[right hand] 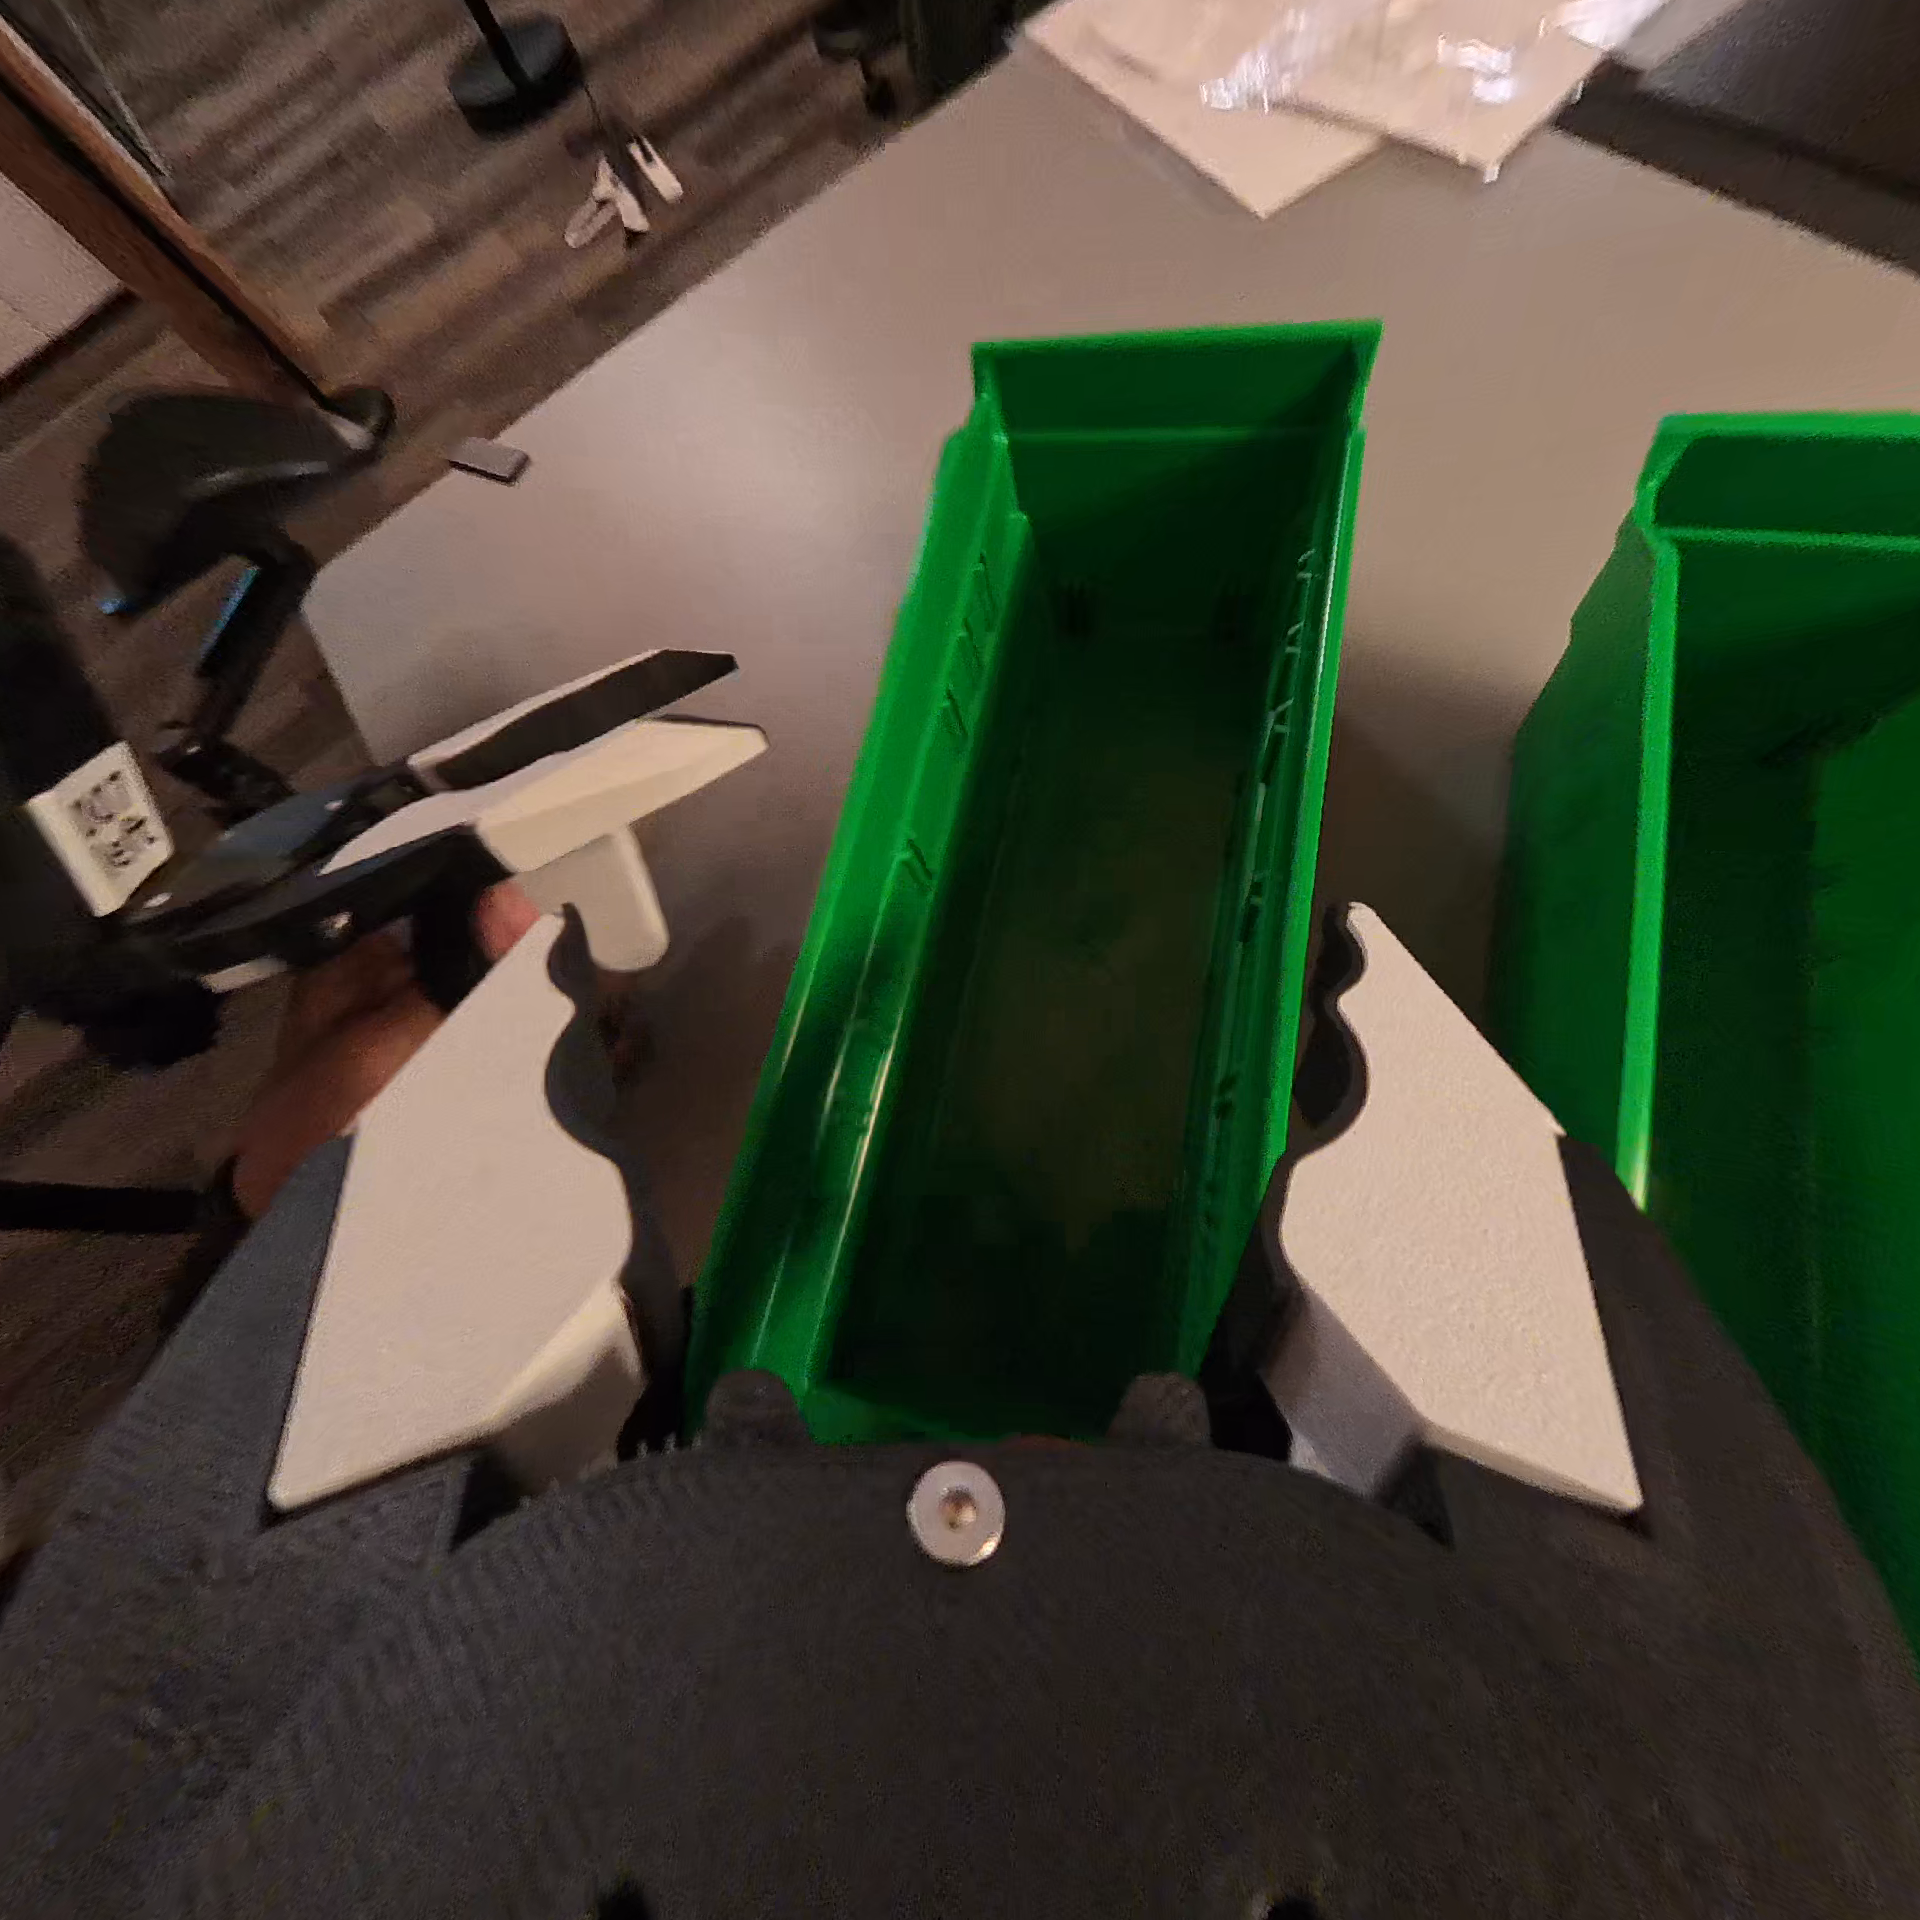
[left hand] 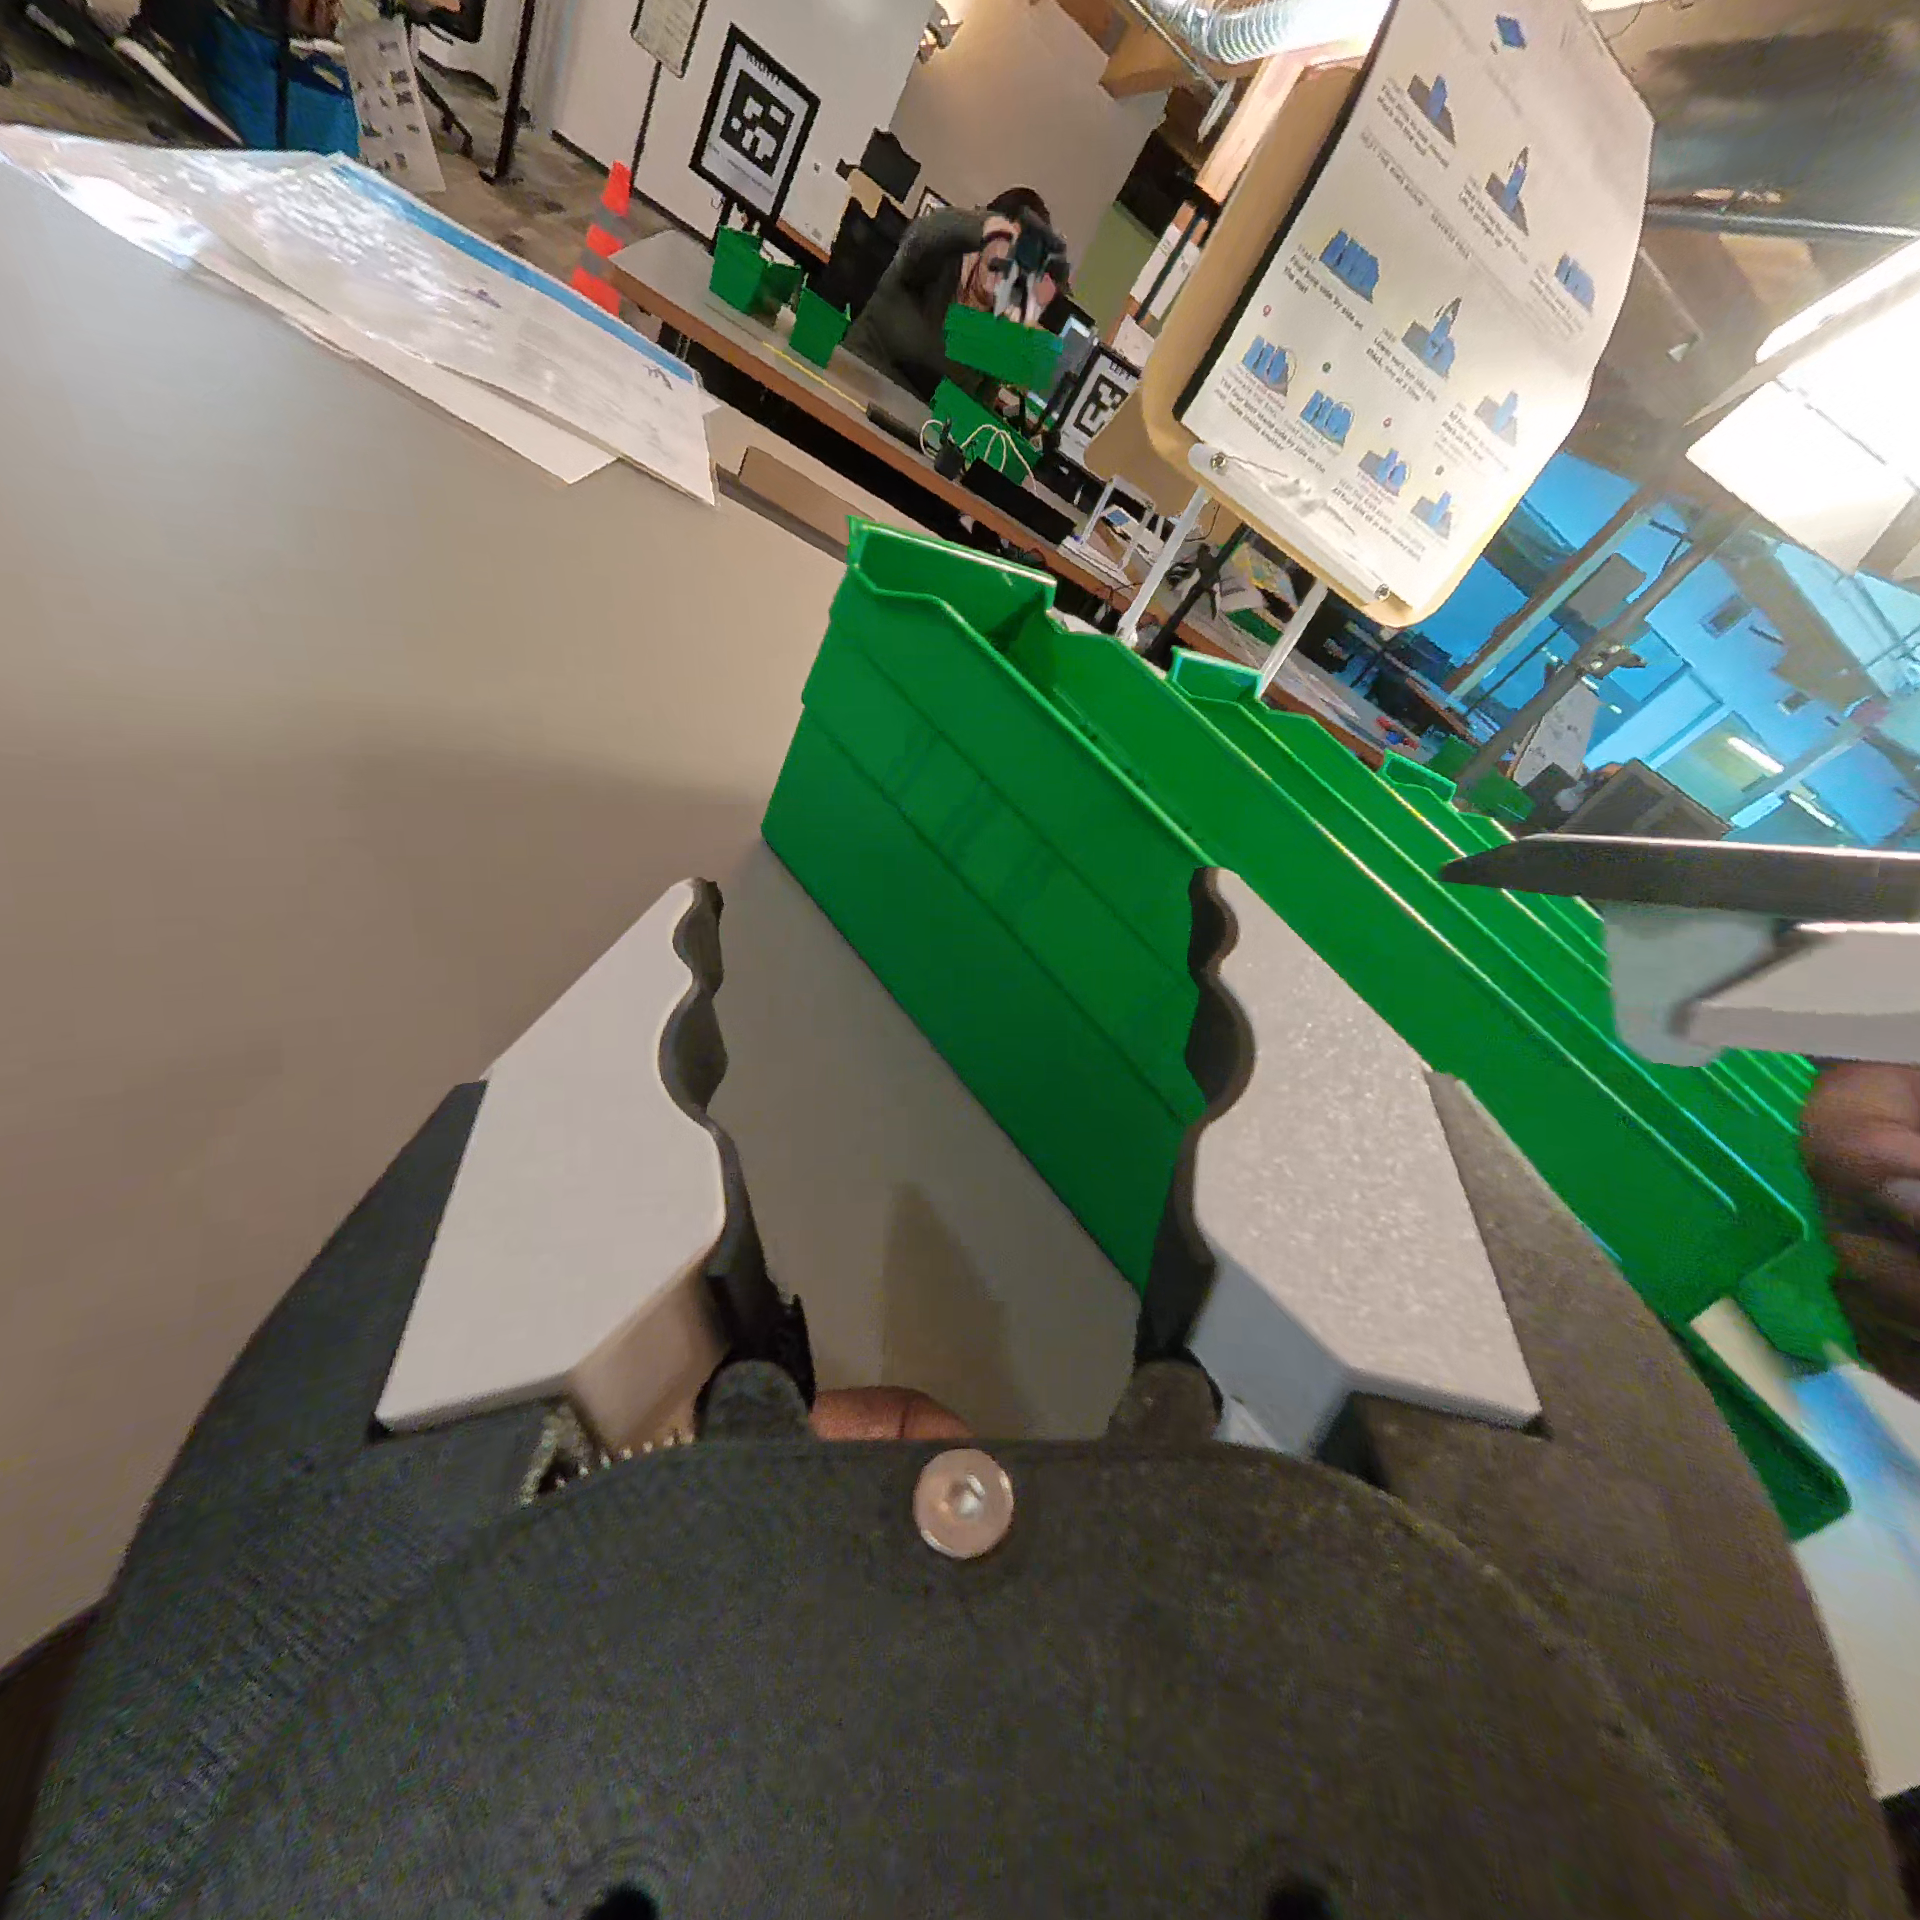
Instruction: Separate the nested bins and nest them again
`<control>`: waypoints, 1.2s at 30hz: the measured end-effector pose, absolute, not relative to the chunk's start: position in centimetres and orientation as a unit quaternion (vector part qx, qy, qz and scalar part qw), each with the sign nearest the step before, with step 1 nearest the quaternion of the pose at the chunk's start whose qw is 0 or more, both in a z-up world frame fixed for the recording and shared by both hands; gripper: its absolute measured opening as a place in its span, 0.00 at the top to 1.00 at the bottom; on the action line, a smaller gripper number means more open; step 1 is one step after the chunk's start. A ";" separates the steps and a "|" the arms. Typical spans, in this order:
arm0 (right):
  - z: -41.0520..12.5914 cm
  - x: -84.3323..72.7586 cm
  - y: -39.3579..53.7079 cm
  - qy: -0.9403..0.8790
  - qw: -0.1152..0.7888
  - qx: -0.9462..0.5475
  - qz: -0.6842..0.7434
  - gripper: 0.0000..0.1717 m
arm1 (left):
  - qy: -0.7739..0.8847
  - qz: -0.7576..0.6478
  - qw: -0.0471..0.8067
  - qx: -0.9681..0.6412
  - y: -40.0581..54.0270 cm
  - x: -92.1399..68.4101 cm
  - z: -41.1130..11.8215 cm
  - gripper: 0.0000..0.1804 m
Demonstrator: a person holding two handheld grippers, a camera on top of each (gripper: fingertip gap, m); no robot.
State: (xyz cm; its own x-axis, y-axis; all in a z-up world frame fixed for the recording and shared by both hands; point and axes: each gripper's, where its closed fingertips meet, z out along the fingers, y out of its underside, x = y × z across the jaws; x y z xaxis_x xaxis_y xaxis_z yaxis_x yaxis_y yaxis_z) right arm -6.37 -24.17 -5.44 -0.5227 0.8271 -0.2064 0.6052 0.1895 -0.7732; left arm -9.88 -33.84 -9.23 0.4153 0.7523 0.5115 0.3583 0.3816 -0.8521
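The right tool (right hand: 956, 997) stood wide open around a long narrow green plastic bin (right hand: 1122, 831), whose near end was hidden behind the tool's black body. The left finger (right hand: 488, 1122) kept clear of the bin wall; whether the right finger (right hand: 1455, 1143) touched it was hard to tell. A second green bin (right hand: 1766, 831), cut off by the frame, stood beside it on the grey table (right hand: 727, 436). The left tool (left hand: 956, 987) was open and empty, beside the bins. Papers (left hand: 416, 301) lay further back on the table, and behind was a blurred workshop room.

The bins (right hand: 1091, 831) are bright green. The table (left hand: 312, 727) is grey. The gripper fingers (right hand: 468, 1195) are white with black insides. The cone (left hand: 606, 234) has orange and grey stripes.
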 end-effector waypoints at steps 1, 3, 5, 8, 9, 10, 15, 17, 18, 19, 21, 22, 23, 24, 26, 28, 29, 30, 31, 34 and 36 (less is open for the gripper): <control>-4.9 -5.5 -23.7 -0.759 0.139 -0.463 0.437 0.21 | -0.513 0.156 0.649 -0.540 -33.6 -9.6 -9.1 0.50; -4.3 -3.6 -22.1 -0.753 0.161 -0.453 0.449 0.21 | -0.498 0.163 0.652 -0.548 -33.0 -8.8 -8.5 0.50; -4.1 -1.8 -19.8 -0.746 0.181 -0.452 0.455 0.22 | -0.481 0.166 0.659 -0.554 -32.2 -7.8 -7.7 0.50; -4.3 0.5 -16.6 -0.731 0.197 -0.456 0.469 0.22 | -0.455 0.176 0.672 -0.557 -31.1 -6.3 -6.0 0.50; -4.2 1.2 -15.6 -0.725 0.201 -0.457 0.473 0.22 | -0.447 0.181 0.675 -0.558 -30.7 -5.7 -5.4 0.50; -4.2 1.9 -14.6 -0.720 0.203 -0.459 0.479 0.23 | -0.437 0.184 0.679 -0.560 -30.3 -5.1 -4.6 0.50; -4.5 4.9 -11.0 -0.688 0.190 -0.471 0.519 0.24 | -0.378 0.174 0.704 -0.575 -26.3 0.7 -1.5 0.52; -4.2 6.0 -10.6 -0.668 0.173 -0.470 0.551 0.24 | -0.354 0.146 0.742 -0.550 -24.1 4.0 0.0 0.55; -3.7 6.5 -10.6 -0.653 0.161 -0.464 0.576 0.22 | -0.340 0.122 0.770 -0.526 -22.8 5.8 1.0 0.58; -2.8 7.2 -10.8 -0.633 0.147 -0.455 0.608 0.24 | -0.324 0.094 0.802 -0.494 -21.5 7.6 1.9 0.60; -0.3 8.5 -11.2 -0.576 0.117 -0.425 0.689 0.26 | -0.293 0.020 0.862 -0.414 -19.1 10.5 3.5 0.62; 1.2 9.4 -11.1 -0.535 0.099 -0.407 0.734 0.26 | -0.282 -0.024 0.883 -0.375 -17.8 11.5 3.7 0.62; 2.8 10.2 -10.8 -0.484 0.078 -0.389 0.779 0.26 | -0.275 -0.074 0.893 -0.348 -16.3 12.3 3.6 0.61; 4.2 11.0 -10.1 -0.428 0.055 -0.373 0.821 0.26 | -0.266 -0.130 0.895 -0.333 -14.4 13.1 3.2 0.59; 6.3 12.5 -7.7 -0.310 0.010 -0.339 0.888 0.24 | -0.255 -0.220 0.885 -0.323 -10.9 14.5 2.4 0.56; 6.7 13.3 -4.6 -0.222 -0.008 -0.323 0.920 0.23 | -0.254 -0.257 0.878 -0.315 -8.9 15.3 1.8 0.53; 6.6 13.6 -2.9 -0.190 0.000 -0.321 0.928 0.23 | -0.252 -0.258 0.880 -0.309 -8.5 15.4 1.8 0.53; 6.5 14.1 -1.4 -0.162 0.005 -0.314 0.935 0.22 | -0.249 -0.249 0.880 -0.318 -8.1 15.5 1.7 0.53; 6.4 14.5 -0.3 -0.141 0.009 -0.308 0.941 0.22 | -0.246 -0.235 0.877 -0.339 -7.3 15.8 1.3 0.53; 6.5 15.5 1.0 -0.118 0.023 -0.290 0.950 0.22 | -0.234 -0.209 0.867 -0.386 -5.0 17.0 0.3 0.49; 6.8 15.9 0.8 -0.128 0.027 -0.284 0.950 0.22 | -0.227 -0.219 0.864 -0.391 -4.1 17.8 0.1 0.45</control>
